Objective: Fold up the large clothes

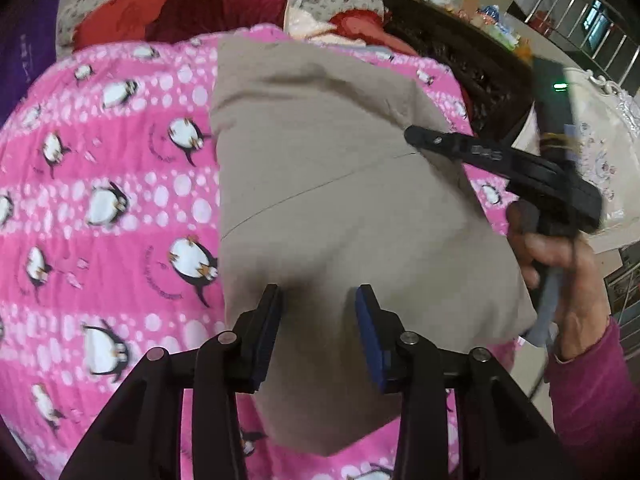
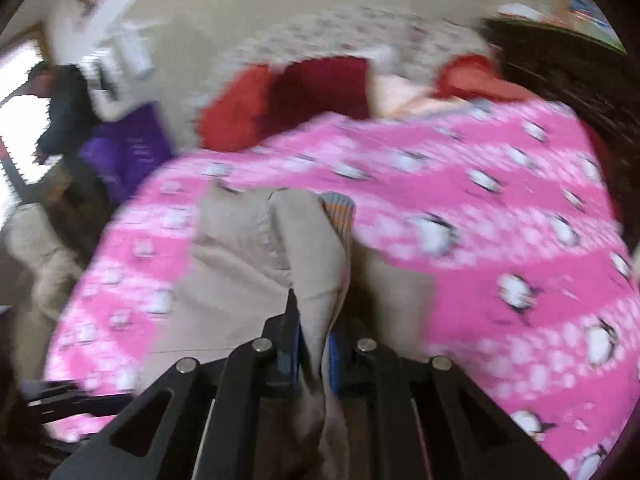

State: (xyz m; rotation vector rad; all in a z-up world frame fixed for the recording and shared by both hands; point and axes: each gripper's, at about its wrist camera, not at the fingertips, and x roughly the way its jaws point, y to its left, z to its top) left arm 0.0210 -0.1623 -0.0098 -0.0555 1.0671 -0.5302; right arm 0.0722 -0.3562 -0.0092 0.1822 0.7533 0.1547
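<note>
At the bottom of the left wrist view the left gripper [image 1: 319, 332] hovers with its jaws apart over the beige garment [image 1: 328, 184], nothing between them. In the right wrist view the right gripper [image 2: 314, 344] is clamped on a raised fold of that cloth — bottom centre. The garment lies mid-frame on the pink penguin blanket [image 1: 104, 208]; red cushions [image 1: 192, 4] sit along the top edge. At right in the left view, a hand [image 1: 568, 276] holds the other tool.

A bed is covered by a pink blanket [image 1: 120, 208] printed with penguins, which fills the left and lower part of the left wrist frame. A beige garment [image 1: 328, 184] is spread on it at centre. Red cushions [image 1: 192, 8] are seen at the upper left.
</note>
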